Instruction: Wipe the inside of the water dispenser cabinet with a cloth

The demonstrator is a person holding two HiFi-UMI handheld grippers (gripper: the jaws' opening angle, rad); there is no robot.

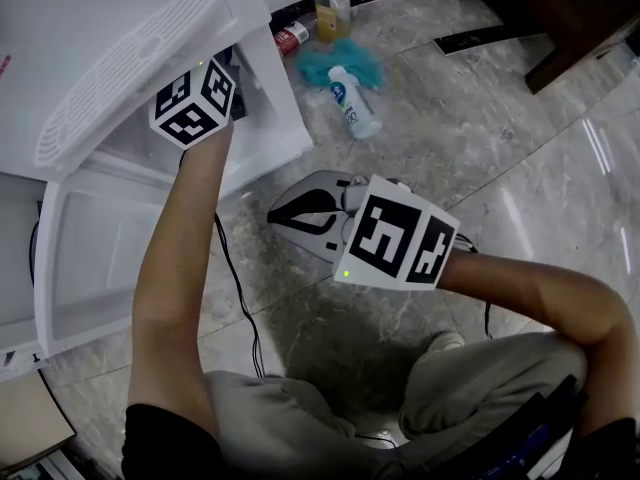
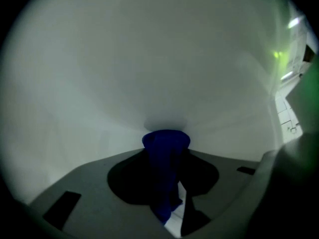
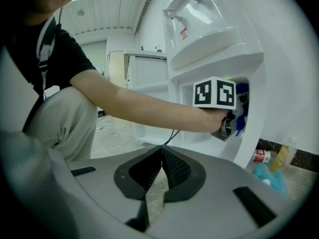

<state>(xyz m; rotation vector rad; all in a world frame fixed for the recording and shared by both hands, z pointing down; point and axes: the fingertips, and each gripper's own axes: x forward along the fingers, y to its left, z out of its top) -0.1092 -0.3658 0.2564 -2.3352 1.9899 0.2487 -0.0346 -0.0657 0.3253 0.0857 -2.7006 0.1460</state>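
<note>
My left gripper (image 2: 167, 144) is shut on a dark blue cloth (image 2: 166, 176), whose bunched end presses against the white inner wall (image 2: 149, 59) of the cabinet. In the head view only its marker cube (image 1: 195, 103) shows at the cabinet opening of the white water dispenser (image 1: 120, 48); the jaws are hidden inside. The right gripper view shows the same cube (image 3: 214, 92) and a bit of the blue cloth (image 3: 242, 91) in the opening. My right gripper (image 3: 161, 158) is shut and holds nothing, hovering over the floor in front of the dispenser (image 3: 219, 39).
The cabinet door (image 1: 90, 258) hangs open at the left. On the marble floor beside the dispenser lie a white bottle (image 1: 353, 101), a teal rag (image 1: 335, 63), a red can (image 1: 291, 38) and a yellow bottle (image 1: 333, 15). Dark wooden furniture (image 1: 560, 18) stands at the upper right. A black cable (image 1: 240, 298) runs along the floor.
</note>
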